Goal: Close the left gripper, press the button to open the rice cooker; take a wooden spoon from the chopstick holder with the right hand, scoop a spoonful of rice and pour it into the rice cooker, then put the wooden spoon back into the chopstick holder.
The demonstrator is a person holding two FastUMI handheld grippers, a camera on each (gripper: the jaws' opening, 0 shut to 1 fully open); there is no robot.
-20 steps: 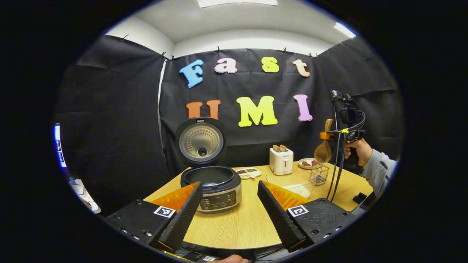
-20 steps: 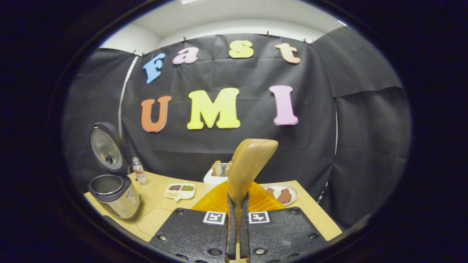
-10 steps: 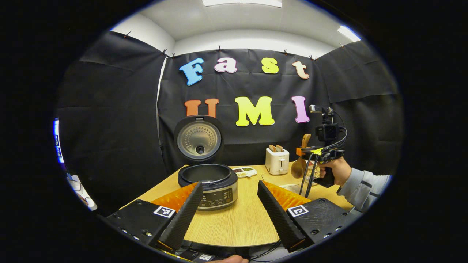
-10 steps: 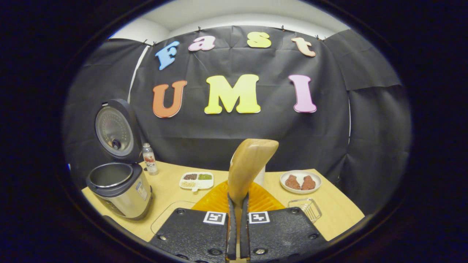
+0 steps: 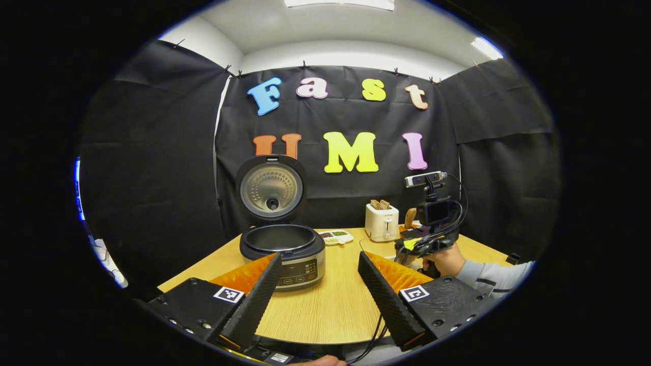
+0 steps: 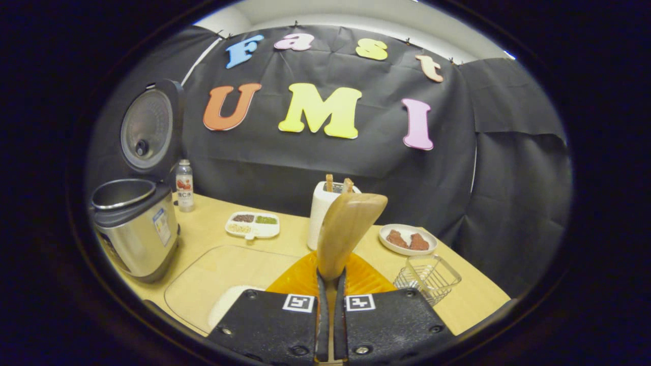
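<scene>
The rice cooker (image 5: 283, 250) stands with its lid (image 5: 271, 188) raised and the inner pot bare; it also shows at the left (image 6: 135, 223). My left gripper (image 5: 320, 301) is open in front of it, above the table, holding nothing. My right gripper (image 6: 329, 317) is shut on the wooden spoon's handle (image 6: 348, 231), which points up and away; the spoon's bowl is hidden beneath the gripper. A hand holds that gripper (image 5: 426, 244) low over the glass bowl (image 6: 224, 277), which has white rice (image 6: 224, 305) in it. The wire chopstick holder (image 6: 427, 277) stands to the right.
A white toaster (image 6: 324, 209) with toast, a divided dish (image 6: 253, 225) of grains, a small bottle (image 6: 184, 184) and a plate (image 6: 407, 239) with two brown pieces sit along the back of the wooden table (image 5: 330, 305). Black cloth walls enclose it.
The right gripper has come down with the spoon from high over the chopstick holder to just above the glass bowl. The left gripper has stayed open and drawn back a little.
</scene>
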